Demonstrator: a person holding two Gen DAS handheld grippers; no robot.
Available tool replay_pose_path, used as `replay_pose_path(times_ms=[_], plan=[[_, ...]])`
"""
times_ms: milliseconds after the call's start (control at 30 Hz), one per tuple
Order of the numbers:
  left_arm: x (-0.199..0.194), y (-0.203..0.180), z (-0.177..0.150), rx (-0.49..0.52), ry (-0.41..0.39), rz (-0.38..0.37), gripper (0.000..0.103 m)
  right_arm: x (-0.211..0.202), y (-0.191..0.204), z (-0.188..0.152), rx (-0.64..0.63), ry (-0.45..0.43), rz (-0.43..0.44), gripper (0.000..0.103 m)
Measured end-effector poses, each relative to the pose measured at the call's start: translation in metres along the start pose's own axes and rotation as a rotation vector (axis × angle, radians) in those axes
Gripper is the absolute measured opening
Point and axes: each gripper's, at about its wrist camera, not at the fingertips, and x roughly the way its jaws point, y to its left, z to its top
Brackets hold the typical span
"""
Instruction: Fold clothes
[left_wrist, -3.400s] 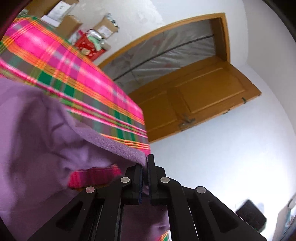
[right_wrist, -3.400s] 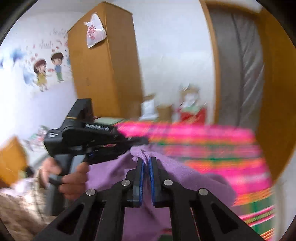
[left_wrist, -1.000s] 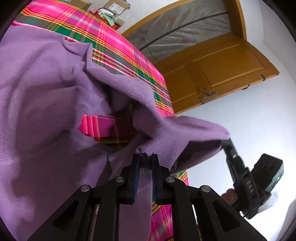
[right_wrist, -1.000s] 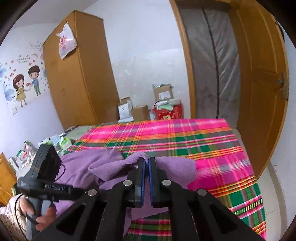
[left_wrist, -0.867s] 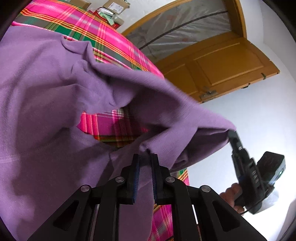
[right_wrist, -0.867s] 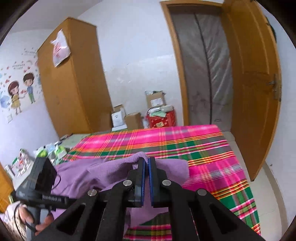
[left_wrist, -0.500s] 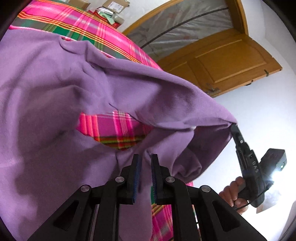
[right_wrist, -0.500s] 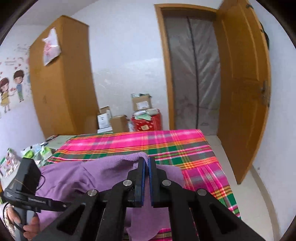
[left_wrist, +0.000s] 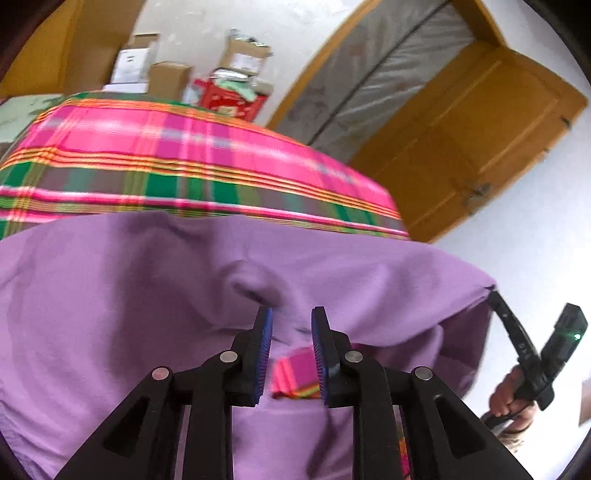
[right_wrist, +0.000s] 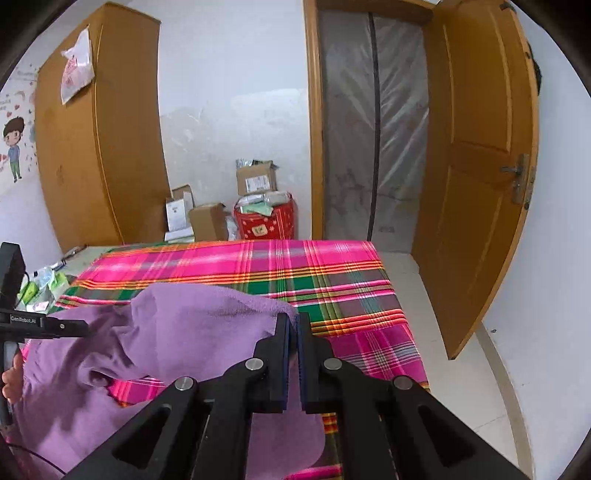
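A purple fleece garment (left_wrist: 147, 295) lies spread on the pink and green plaid cover (left_wrist: 184, 155). My left gripper (left_wrist: 291, 325) hovers just above it. Its jaws are opening and stand apart, the pads pressing on nothing; only loose purple cloth and a patch of plaid show through the gap. My right gripper (right_wrist: 291, 325) is shut on an edge of the garment (right_wrist: 192, 325) and holds it lifted over the cover (right_wrist: 314, 269). In the left wrist view the right gripper (left_wrist: 493, 293) pulls a corner taut at the far right. In the right wrist view the left gripper (right_wrist: 83, 326) shows at the left edge.
A wooden wardrobe (right_wrist: 99, 147) stands at the back left. Cardboard boxes (right_wrist: 255, 181) and a red bag (right_wrist: 264, 221) sit against the far wall. An open wooden door (right_wrist: 480, 184) is on the right, with tiled floor (right_wrist: 461, 387) beside the cover's right edge.
The left jaws have parted and let go of the purple cloth, and that gripper has lifted and tilted up toward the far wall. The right gripper has shifted sideways, still gripping its edge.
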Motion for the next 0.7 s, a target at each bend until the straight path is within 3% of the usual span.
replay_pose_path(times_ms=[200, 367, 700], plan=[[0.03, -0.009, -0.011, 0.083, 0.081, 0.042, 0.022, 0.034, -0.009, 0.0, -0.002, 0.059, -0.015, 0.004], [0.043, -0.019, -0.018, 0.18, 0.095, 0.113, 0.024, 0.059, -0.022, -0.001, 0.013, 0.088, -0.042, 0.004], [0.056, -0.013, -0.022, 0.16, 0.124, 0.144, 0.024, 0.087, -0.046, -0.004, 0.017, 0.115, -0.097, 0.004]])
